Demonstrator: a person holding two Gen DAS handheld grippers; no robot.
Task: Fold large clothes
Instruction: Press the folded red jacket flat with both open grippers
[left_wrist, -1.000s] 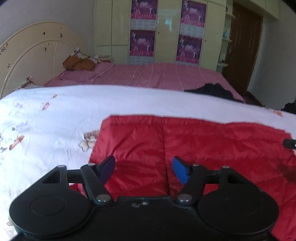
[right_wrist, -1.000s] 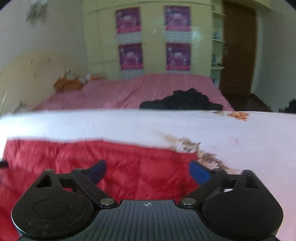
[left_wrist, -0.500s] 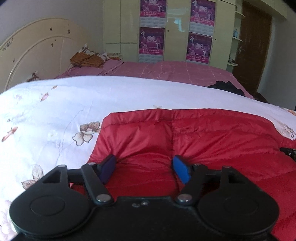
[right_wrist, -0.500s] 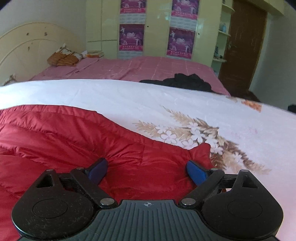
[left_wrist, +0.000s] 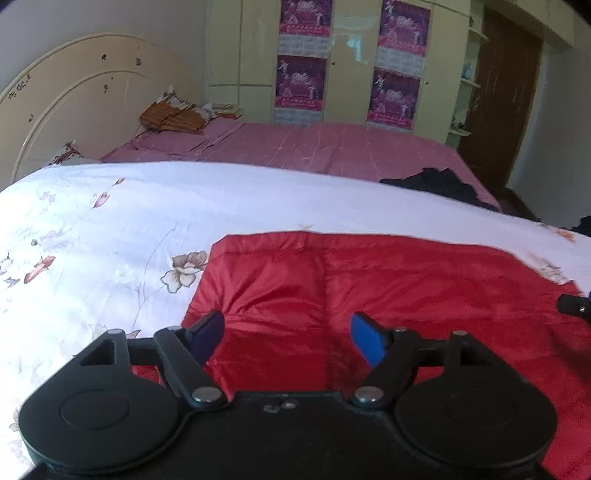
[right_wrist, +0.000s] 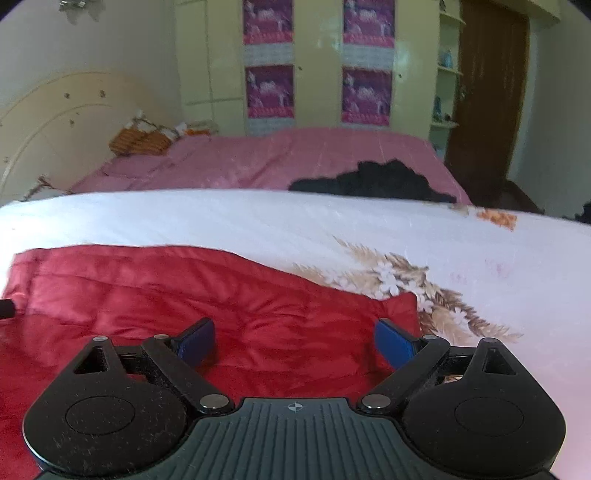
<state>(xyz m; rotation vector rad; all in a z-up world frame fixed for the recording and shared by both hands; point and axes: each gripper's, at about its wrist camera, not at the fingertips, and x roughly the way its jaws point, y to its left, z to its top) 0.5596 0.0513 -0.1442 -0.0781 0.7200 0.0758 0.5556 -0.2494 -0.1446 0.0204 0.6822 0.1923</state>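
A red quilted jacket (left_wrist: 369, 280) lies flat on a white floral quilt (left_wrist: 110, 229). My left gripper (left_wrist: 286, 338) hovers over the jacket's left part, its jaws opening, with only loose red fabric below and nothing pinched between the blue pads. In the right wrist view the same jacket (right_wrist: 184, 295) ends in a raised corner at the right. My right gripper (right_wrist: 295, 341) stands open wide over that right end, and its pads hold nothing. A black tip of the other gripper (left_wrist: 574, 304) shows at the right edge of the left wrist view.
Beyond the quilt is a pink bedspread (left_wrist: 332, 147) with a dark garment (right_wrist: 373, 181) on it and orange-brown pillows (left_wrist: 173, 118) by a cream headboard (left_wrist: 74, 92). A wardrobe with purple posters (left_wrist: 303, 85) and a brown door (right_wrist: 487, 92) stand behind.
The left gripper's jaws have spread wider above the jacket. Both views dipped toward the jacket half a second ago and have tilted back up since. The jacket stays flat.
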